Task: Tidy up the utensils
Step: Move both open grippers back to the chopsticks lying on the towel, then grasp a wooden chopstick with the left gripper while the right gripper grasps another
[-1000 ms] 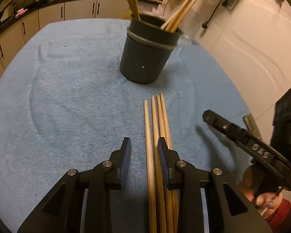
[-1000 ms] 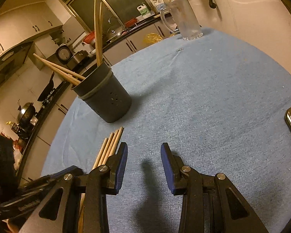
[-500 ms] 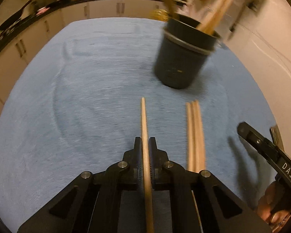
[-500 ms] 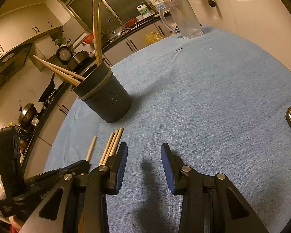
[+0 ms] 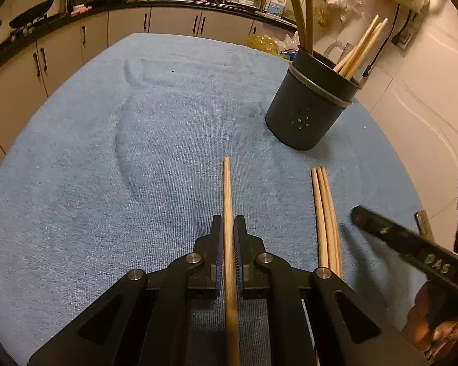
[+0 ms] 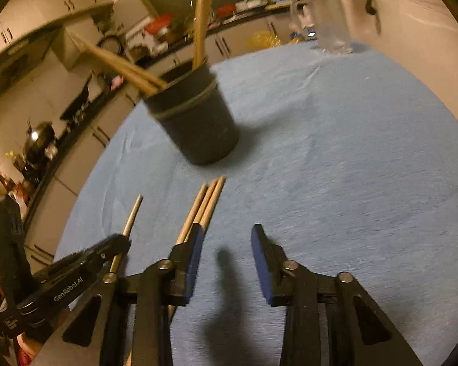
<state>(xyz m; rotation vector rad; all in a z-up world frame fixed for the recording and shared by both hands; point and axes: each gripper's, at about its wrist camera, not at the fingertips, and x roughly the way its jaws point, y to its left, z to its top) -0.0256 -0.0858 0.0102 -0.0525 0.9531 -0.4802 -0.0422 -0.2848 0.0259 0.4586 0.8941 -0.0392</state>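
Chopstick (image 5: 228, 213) sits clamped between the pads of the left gripper (image 5: 228, 235), its long axis running straight along the fingers and its tip pointing out ahead toward the far edge of the blue towel (image 5: 137, 152) that covers the table. The jaws are shut on that one stick alone. Just to its right on the towel lie three more chopsticks (image 5: 326, 213), bunched side by side and touching, roughly parallel to the held one, their far ends aimed toward the dark utensil holder (image 5: 308, 113) (it stands upright near the towel's far right edge, with several chopsticks already leaning out of it). In the right wrist view the right gripper (image 6: 227, 238) hovers over the towel with its jaws apart and nothing between them; they have just been closing a little. Its left finger is directly over the near part of the bundle of three, whose tips point toward the holder. A clear glass mug (image 6: 329, 21) stands at the far edge of the towel.
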